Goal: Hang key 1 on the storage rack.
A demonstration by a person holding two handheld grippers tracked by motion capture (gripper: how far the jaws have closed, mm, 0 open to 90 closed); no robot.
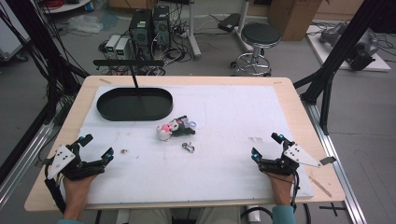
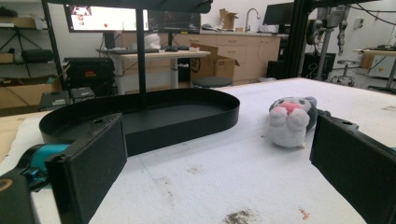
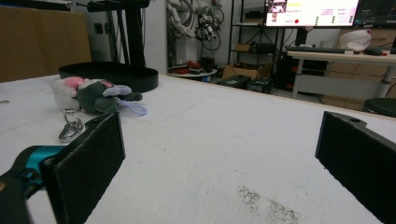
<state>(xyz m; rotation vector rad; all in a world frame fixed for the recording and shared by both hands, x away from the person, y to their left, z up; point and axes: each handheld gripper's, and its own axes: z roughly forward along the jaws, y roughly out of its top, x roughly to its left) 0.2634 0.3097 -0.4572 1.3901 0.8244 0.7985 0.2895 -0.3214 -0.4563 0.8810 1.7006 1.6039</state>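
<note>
Resting low near the front edge of the desk [image 1: 299,100], one toward each front corner, the left gripper [image 1: 95,147] and the right gripper [image 1: 266,145] both stand with their jaws spread wide and nothing between them, which reads as a ready stance: the hands are parked well back so that the middle of the white mat [image 1: 233,121] stays unobstructed. The plush toy [image 1: 175,128], a small grey and white animal with a pink muzzle, lies on its side about the centre of the desk, well apart from both grippers and roughly between them, so either could go for it. In the right gripper view a metal clip [image 3: 70,128] on a short cord lies on the mat just in front of the toy, toward the person, loose and probably tied to it; it would trail if the toy were lifted. The black oval tray [image 1: 103,100] sits toward the rear left corner, just behind and left of the toy, empty, with a thin black post [image 1: 135,79] rising by its back rim. Its nearness suggests it is meant to receive the toy, and the left gripper, already aimed along the tray and the toy in its own view, seems the better placed for that reach.
</note>
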